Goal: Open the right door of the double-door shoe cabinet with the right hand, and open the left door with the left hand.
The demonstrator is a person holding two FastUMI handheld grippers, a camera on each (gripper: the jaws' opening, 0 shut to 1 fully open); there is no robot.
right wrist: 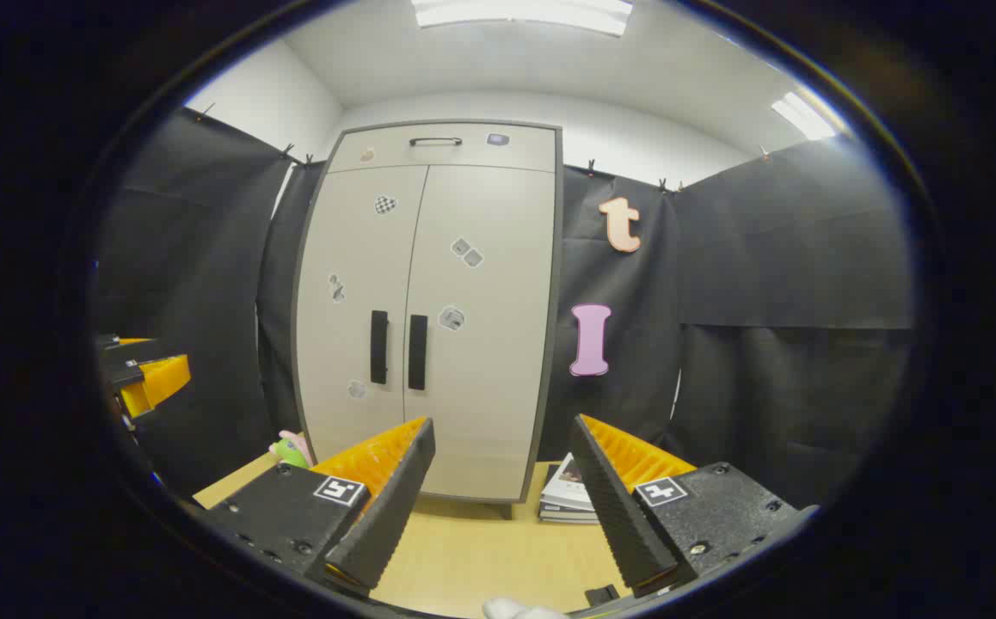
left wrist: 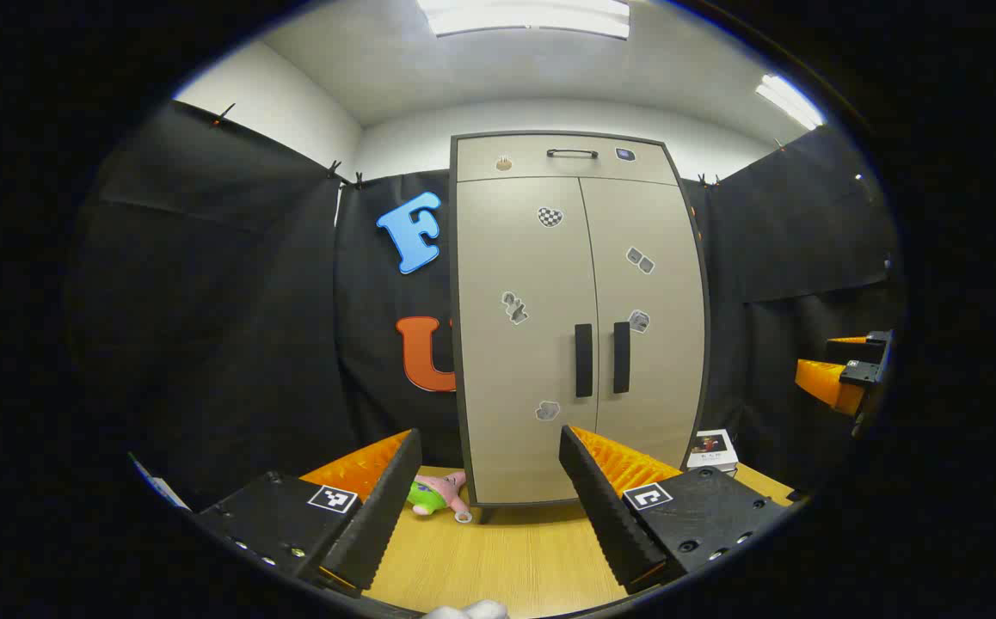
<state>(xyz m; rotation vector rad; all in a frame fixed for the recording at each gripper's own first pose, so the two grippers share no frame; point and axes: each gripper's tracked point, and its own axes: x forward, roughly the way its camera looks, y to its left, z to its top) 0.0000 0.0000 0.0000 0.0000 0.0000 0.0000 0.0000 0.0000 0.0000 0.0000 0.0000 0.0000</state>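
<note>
Cabinet [left wrist: 580, 318] foot partly hidden behind the left gripper [left wrist: 489, 481] fingers. Plush toy [left wrist: 438, 494] half covered by a finger. Stickers [left wrist: 550, 217] on the doors too small to make out. Right gripper [left wrist: 846, 378] cut off at the edge — jaw state unreadable there. Magazines [right wrist: 568, 499] partly behind a finger.

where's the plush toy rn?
The plush toy lies on the wooden floor at the cabinet's lower left corner in the left gripper view; in the right gripper view it peeks out left of the cabinet.
</note>
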